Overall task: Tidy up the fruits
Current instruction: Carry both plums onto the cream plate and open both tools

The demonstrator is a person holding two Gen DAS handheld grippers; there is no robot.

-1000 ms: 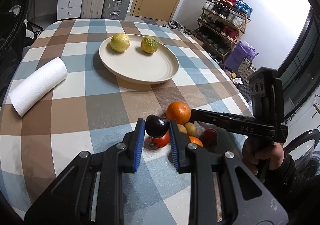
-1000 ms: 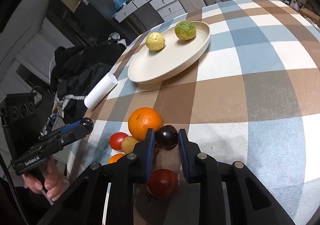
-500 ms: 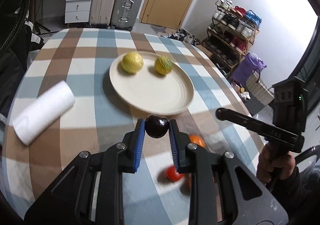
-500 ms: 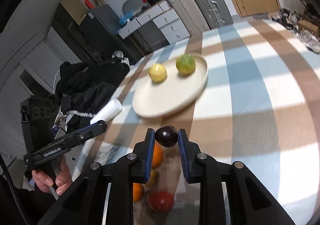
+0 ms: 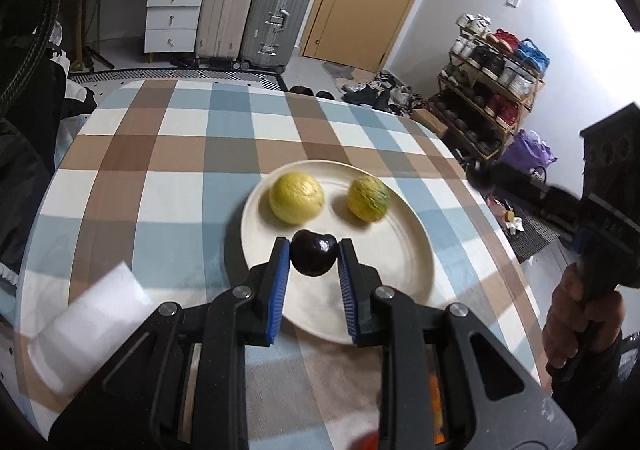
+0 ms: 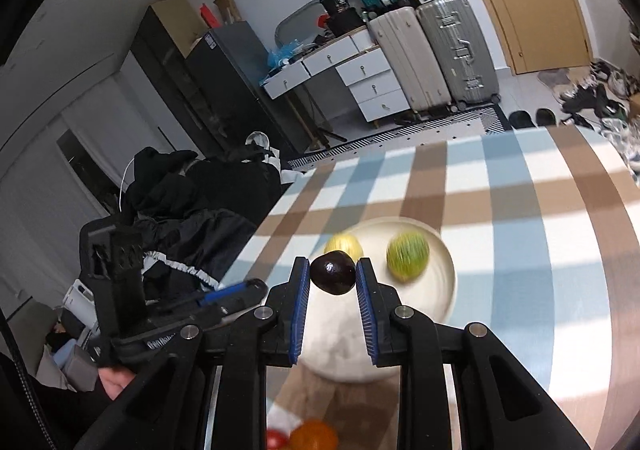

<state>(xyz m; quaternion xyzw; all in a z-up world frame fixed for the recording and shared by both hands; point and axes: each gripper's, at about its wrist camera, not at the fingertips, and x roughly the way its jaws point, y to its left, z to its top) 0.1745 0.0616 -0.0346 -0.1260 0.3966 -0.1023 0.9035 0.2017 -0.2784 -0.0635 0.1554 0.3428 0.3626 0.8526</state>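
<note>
My left gripper [image 5: 313,252] is shut on a dark plum [image 5: 313,255], held over the near part of the cream plate [image 5: 404,270]. On that plate lie a yellow fruit [image 5: 296,199] and a yellow-green fruit [image 5: 368,199]. My right gripper [image 6: 333,275] is shut on a second dark plum [image 6: 333,273], above the plate [image 6: 444,290], which shows blurred with the same two fruits [image 6: 407,256]. An orange [image 6: 314,436] and a red fruit [image 6: 277,440] lie near the bottom edge. The other gripper appears at each view's side, held by a hand [image 5: 572,318].
A white paper-towel roll [image 5: 92,324] lies on the checked tablecloth [image 5: 168,186] at the left. Dark clothing [image 6: 192,202] is heaped beside the table's left edge. Suitcases [image 5: 256,14], drawers and a shoe rack [image 5: 492,90] stand beyond the table.
Both grippers have lifted their dark plums away from the fruit pile and carried them forward over the plate. The pile has dropped to the bottom of both views.
</note>
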